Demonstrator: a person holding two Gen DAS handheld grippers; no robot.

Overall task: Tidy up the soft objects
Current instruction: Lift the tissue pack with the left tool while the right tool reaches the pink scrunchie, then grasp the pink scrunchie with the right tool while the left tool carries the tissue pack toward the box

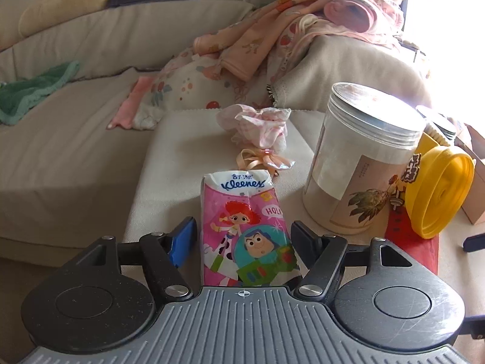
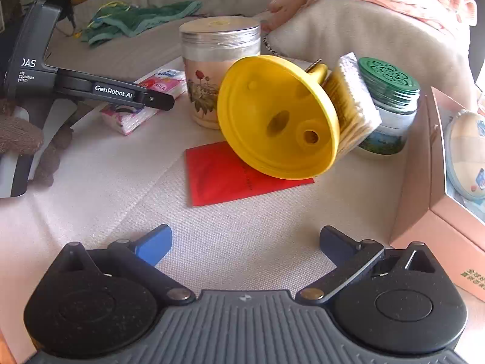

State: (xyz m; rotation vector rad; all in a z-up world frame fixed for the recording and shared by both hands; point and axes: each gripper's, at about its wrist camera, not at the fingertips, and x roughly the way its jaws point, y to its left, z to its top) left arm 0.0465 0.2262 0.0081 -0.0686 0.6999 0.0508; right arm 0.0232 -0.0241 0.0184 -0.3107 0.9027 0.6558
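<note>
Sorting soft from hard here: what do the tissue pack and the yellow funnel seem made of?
Tissue pack: thin glossy plastic film, crinkled, likely over soft paper tissues. Yellow funnel: smooth, rigid-looking moulded plastic that holds its cone shape, so probably hard.

The tissue pack [image 1: 247, 230] reads "Kleenex" in blue beneath two Chinese characters, with "HOLA" in a speech bubble on its pink front. In the right wrist view the left gripper [image 2: 157, 100] bears "GenRobot.AI" on its arm, and its body shows cut-off white lettering, "AS" and below it "ata cquisition ystem".
</note>
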